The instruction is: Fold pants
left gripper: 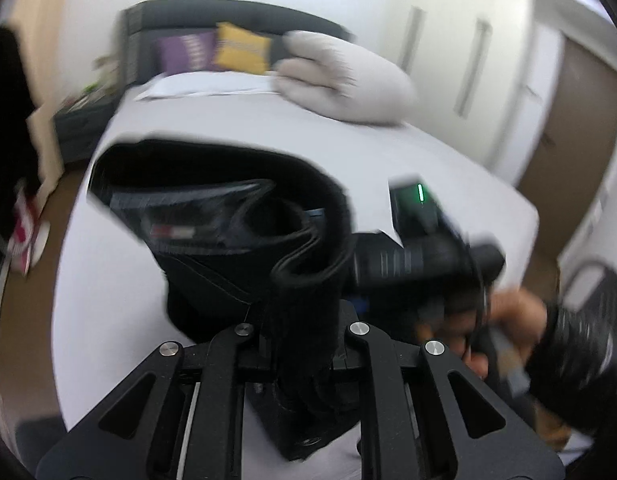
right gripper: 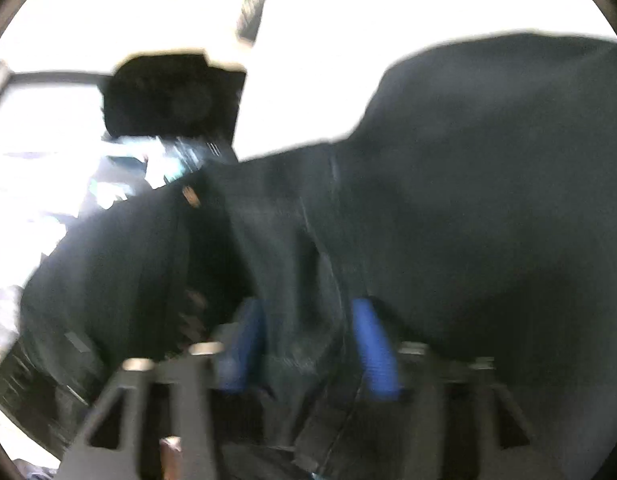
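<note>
The black pants (left gripper: pixel 228 208) hang bunched above a white bed (left gripper: pixel 268 128), waistband opening toward the camera. My left gripper (left gripper: pixel 304 312) is shut on a fold of this cloth, which hides its fingertips. To the right, the right gripper's black body (left gripper: pixel 412 256) shows a green light, with a person's hand (left gripper: pixel 512 312) behind it. In the right wrist view, dark pants cloth (right gripper: pixel 468 200) fills most of the frame. My right gripper (right gripper: pixel 308 344) stands open, its blue pads (right gripper: pixel 374 348) apart with a seam of the cloth lying loose between them.
A pale rolled duvet (left gripper: pixel 340 80) lies at the bed's far end beside purple (left gripper: pixel 184 52) and yellow (left gripper: pixel 242 48) cushions against a dark headboard. White wardrobe doors (left gripper: pixel 468 60) stand on the right, a dark nightstand (left gripper: pixel 84 120) on the left. Both views are motion-blurred.
</note>
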Motion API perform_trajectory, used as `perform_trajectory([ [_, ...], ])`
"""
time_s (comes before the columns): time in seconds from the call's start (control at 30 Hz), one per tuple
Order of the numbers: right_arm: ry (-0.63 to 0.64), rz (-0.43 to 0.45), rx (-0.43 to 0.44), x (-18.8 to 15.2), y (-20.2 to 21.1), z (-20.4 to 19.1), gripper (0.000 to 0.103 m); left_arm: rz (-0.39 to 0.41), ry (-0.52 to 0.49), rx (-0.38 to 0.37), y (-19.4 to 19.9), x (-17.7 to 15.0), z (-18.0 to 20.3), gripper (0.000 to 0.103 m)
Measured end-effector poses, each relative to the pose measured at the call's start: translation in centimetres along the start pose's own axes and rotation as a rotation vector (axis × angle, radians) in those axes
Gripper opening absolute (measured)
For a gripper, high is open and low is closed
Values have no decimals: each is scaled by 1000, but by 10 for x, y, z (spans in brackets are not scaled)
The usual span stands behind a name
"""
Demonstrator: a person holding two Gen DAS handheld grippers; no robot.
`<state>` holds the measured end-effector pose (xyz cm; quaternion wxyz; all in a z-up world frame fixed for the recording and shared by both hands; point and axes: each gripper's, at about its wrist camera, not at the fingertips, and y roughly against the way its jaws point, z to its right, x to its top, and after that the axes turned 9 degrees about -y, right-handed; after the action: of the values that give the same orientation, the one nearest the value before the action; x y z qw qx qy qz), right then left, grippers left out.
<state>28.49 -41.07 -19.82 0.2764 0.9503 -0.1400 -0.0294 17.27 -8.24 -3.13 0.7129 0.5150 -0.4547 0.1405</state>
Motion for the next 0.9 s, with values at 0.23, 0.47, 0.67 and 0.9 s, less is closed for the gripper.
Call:
perform_trajectory([
  [0.23, -83, 59, 258, 22, 68, 31, 98, -94, -194, -81, -66, 7, 81, 12],
  [0.47, -62, 85, 288, 10, 81, 30, 100, -167, -252, -84, -121, 14, 113, 11],
  [0.67, 30, 58, 151, 7, 86, 15, 98, -229, -331, -104, -158, 4, 139, 11],
  [0.9, 46, 27, -41, 14, 78, 25, 58, -273, -348, -94, -189, 1, 144, 11],
])
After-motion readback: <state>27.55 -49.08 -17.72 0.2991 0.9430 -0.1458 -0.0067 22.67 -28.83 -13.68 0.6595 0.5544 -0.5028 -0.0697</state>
